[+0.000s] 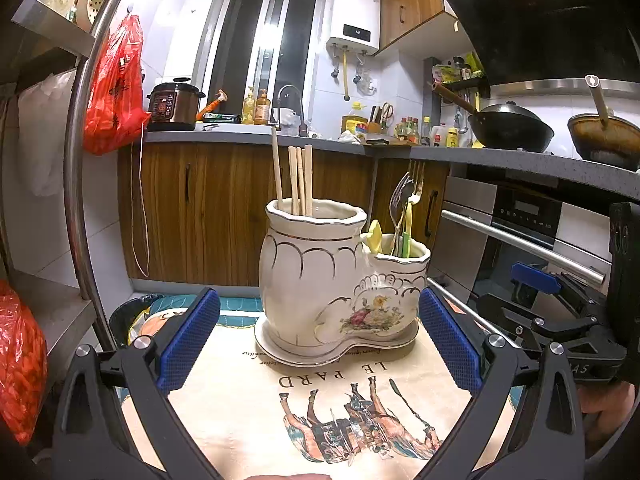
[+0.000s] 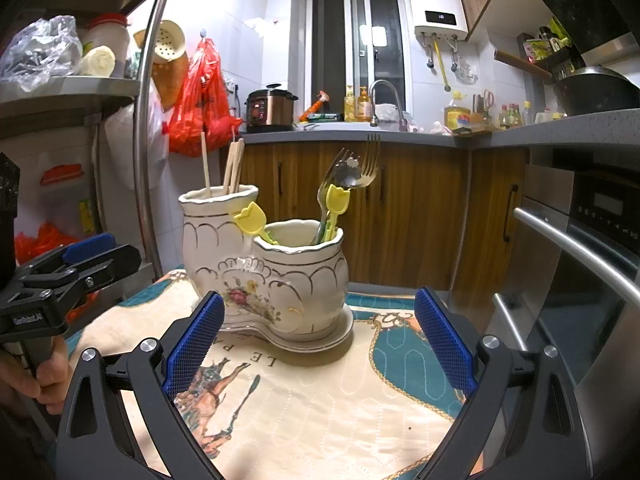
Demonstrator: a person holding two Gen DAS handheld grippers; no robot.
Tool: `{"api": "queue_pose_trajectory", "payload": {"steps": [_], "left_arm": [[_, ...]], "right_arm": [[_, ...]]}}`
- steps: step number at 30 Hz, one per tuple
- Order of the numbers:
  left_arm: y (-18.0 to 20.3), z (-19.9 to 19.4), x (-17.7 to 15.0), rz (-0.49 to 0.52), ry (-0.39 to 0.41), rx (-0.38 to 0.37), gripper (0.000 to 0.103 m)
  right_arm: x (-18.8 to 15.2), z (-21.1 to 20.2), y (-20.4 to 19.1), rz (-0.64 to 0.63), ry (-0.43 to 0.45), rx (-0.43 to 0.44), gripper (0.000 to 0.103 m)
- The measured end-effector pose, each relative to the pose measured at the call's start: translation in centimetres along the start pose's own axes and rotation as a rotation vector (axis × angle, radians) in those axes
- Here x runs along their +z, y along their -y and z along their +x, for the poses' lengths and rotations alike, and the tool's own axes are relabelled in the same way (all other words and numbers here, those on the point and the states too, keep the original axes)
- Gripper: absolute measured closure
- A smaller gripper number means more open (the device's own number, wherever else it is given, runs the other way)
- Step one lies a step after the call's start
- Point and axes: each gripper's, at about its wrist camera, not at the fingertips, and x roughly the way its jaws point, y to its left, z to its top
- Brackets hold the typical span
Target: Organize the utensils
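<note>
Both your left tongs [image 1: 316, 344] and right tongs [image 2: 318, 344] stand wide open and hold nothing, each facing the ceramic utensil holder [image 1: 332, 276] that sits on its matching saucer on the cloth-covered tabletop [image 1: 256, 412]. The wooden chopsticks [image 1: 298, 180] in the taller pot are light, stiff and not too slick, so pinch one across its upper shaft. The metal forks [image 2: 362, 168] and yellow tulip-topped picks [image 2: 336, 200] in the lower pot look smoother and tangled together; take a fork by its neck, lift straight up, and don't knock the glazed, breakable holder.

Both the left tongs [image 1: 318, 338] and right tongs [image 2: 320, 340] gape wide and level, apparently holding nothing.
</note>
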Motion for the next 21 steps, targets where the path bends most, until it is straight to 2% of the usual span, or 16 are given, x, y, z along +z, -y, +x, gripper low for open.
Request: {"api": "queue_pose_trajectory", "payload": {"steps": [21], "left_arm": [[-0.01, -0.02, 0.04, 0.004, -0.003, 0.002, 0.005]], "right_arm": [[0.0, 0.0, 0.01, -0.001, 0.001, 0.0, 0.008]]}}
